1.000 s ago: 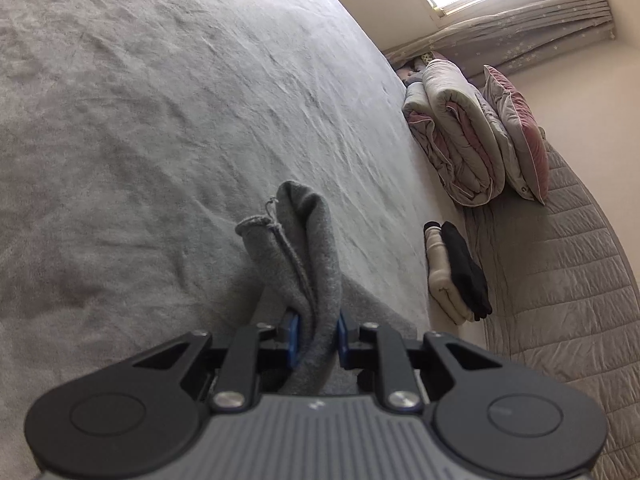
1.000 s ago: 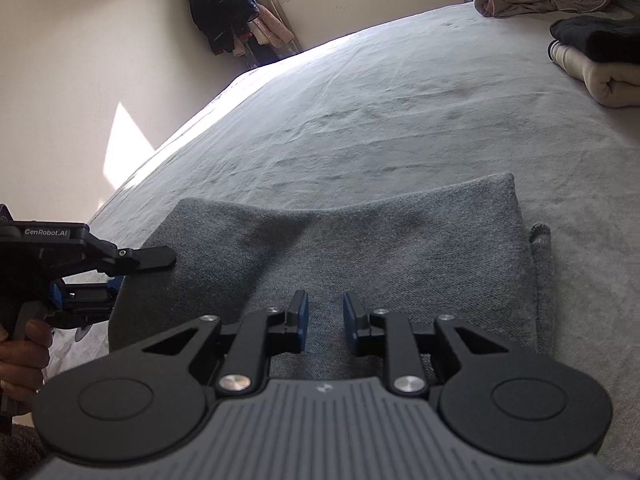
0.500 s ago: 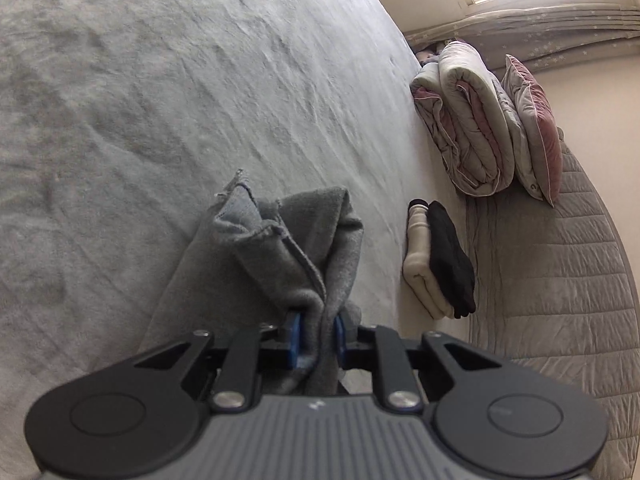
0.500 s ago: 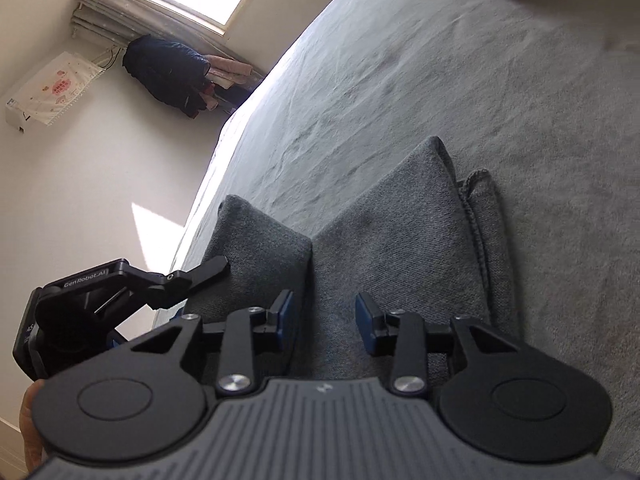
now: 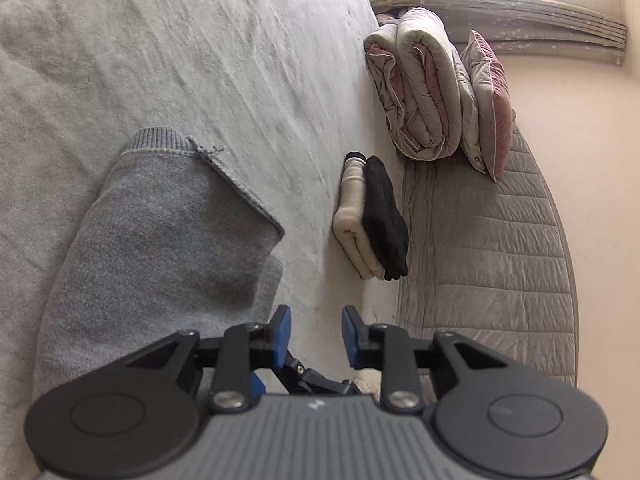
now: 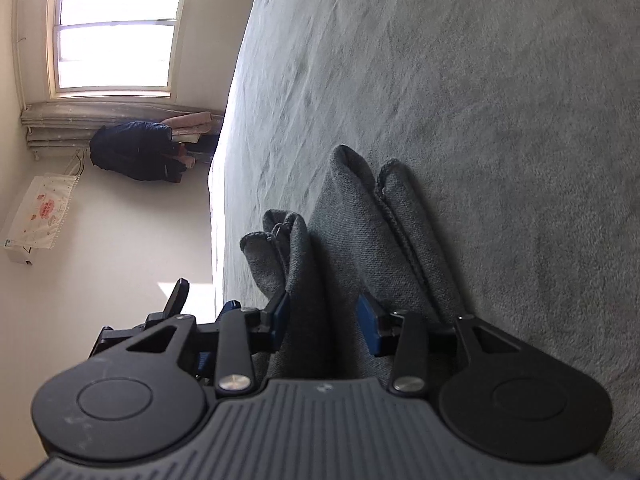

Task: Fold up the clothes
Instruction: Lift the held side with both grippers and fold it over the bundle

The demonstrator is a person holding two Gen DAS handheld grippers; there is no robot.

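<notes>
The grey knit garment lies folded on the bed, its ribbed hem toward the far side. My left gripper hangs just right of its near edge with jaws opening and nothing between them. In the right wrist view the same garment shows as stacked folds seen edge-on. My right gripper straddles one fold; its jaws are opening and the blue pads stand off the cloth. Part of the left gripper shows at the bed's edge to the left.
A folded cream and black stack sits on the grey bedspread beyond the garment. A rolled duvet and a pillow lean by a quilted pad. Dark clothes hang under the window.
My left gripper let go of the bunched grey cloth, which now lies flat as a folded layer. The right gripper rolled and its jaws widened over the garment's edge.
</notes>
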